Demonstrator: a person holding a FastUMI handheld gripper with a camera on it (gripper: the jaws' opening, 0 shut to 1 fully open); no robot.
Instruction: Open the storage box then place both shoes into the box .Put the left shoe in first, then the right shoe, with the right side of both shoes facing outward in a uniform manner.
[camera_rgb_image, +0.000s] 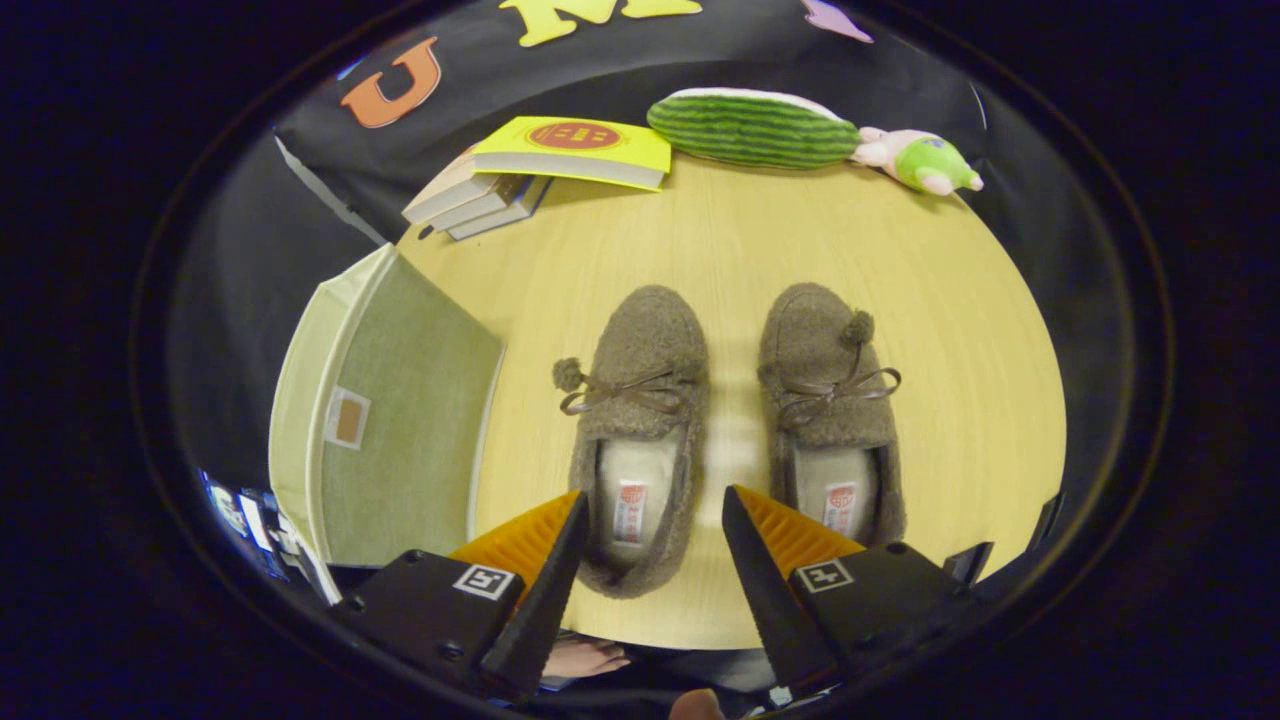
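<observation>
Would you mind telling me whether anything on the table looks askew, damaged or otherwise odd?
Nothing stands out. The two shoes, left shoe and right shoe, lie side by side, toes away from the open claw. The storage box is closed. The books are loosely fanned, hardly untidy.

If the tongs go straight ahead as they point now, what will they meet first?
Most likely the left shoe: its heel lies between the fingers of the open tongs. Height above the table is unclear, so they might pass over it.

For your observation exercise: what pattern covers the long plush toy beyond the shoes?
Dark and light green stripes on the plush toy, in the gripper view.
</observation>
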